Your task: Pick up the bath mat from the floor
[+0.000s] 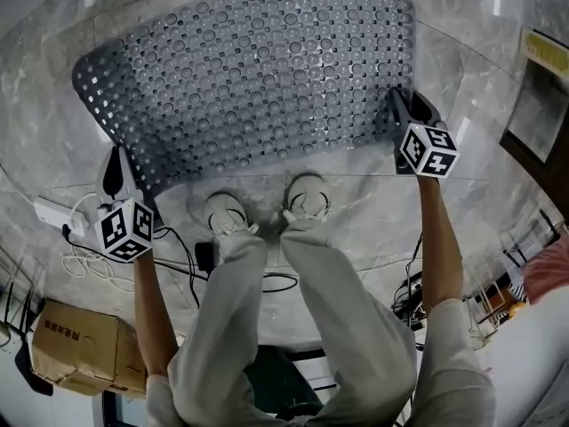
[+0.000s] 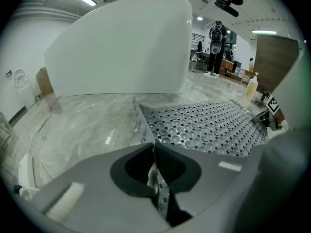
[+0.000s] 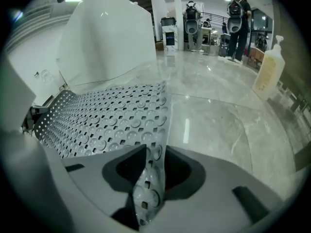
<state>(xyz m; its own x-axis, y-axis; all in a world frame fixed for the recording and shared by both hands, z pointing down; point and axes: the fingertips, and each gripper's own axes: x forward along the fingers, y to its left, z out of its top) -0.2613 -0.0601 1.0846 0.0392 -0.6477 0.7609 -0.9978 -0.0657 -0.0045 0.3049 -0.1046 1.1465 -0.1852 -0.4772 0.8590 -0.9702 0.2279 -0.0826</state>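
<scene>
So the bath mat [image 1: 258, 69] is mostly still lying flat on the marble floor [image 1: 480, 52], spread out just ahead of the person's shoes [image 1: 227, 212], with a big white tub [image 2: 121, 47] sitting beyond its far edge. Both near corners are getting pinched. The left tool [image 1: 114, 178] is closed tight on the mat's near left corner, with the thin rubber edge running right between its jaws. The right tool [image 1: 404, 114] is clamping the near right corner, and that edge is curling up through its jaws.

IMO the trick now is raising both hands together at the same pace. That thing looks floppy and full of suction cups, so it's probably sticking to the marble. I'd be peeling it from the near edge toward the tub, not yanking straight up. The right grip looks shallower than the left to me, so I'd be watching that corner for slipping. Also there are cables [image 1: 178, 256] trailing on the floor behind the left tool, so stepping back carefully is worth it.
</scene>
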